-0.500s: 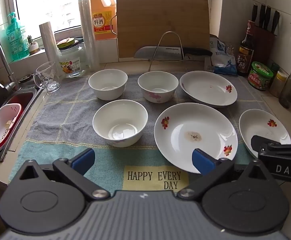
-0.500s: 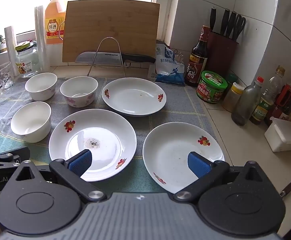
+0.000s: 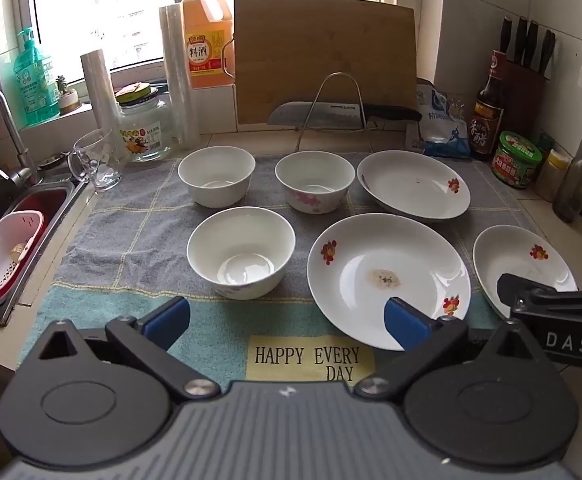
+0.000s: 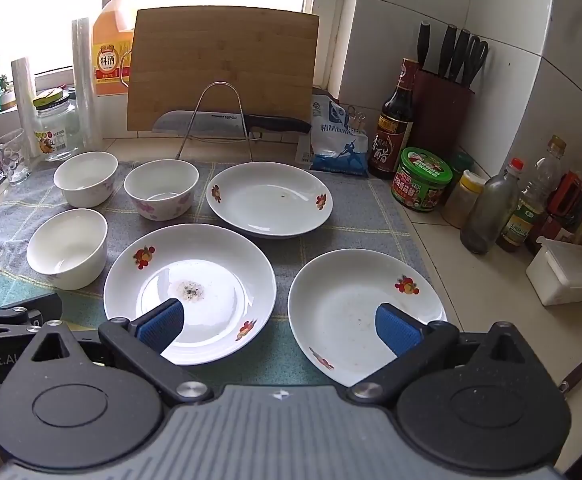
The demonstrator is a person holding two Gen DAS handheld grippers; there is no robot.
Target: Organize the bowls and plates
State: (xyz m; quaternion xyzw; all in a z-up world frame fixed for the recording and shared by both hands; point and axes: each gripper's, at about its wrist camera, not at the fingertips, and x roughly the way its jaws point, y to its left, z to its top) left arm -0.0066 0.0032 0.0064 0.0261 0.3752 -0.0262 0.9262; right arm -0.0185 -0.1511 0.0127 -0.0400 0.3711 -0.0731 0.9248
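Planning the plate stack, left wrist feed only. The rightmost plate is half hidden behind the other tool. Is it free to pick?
Observer: Yes. The right plate sits alone with nothing stacked in it, and the right tool is open and grips nothing.
Operator: Anything to the right of it that I could hit?
Observer: A white lidded box stands on the bare counter, clearly apart from the plate.
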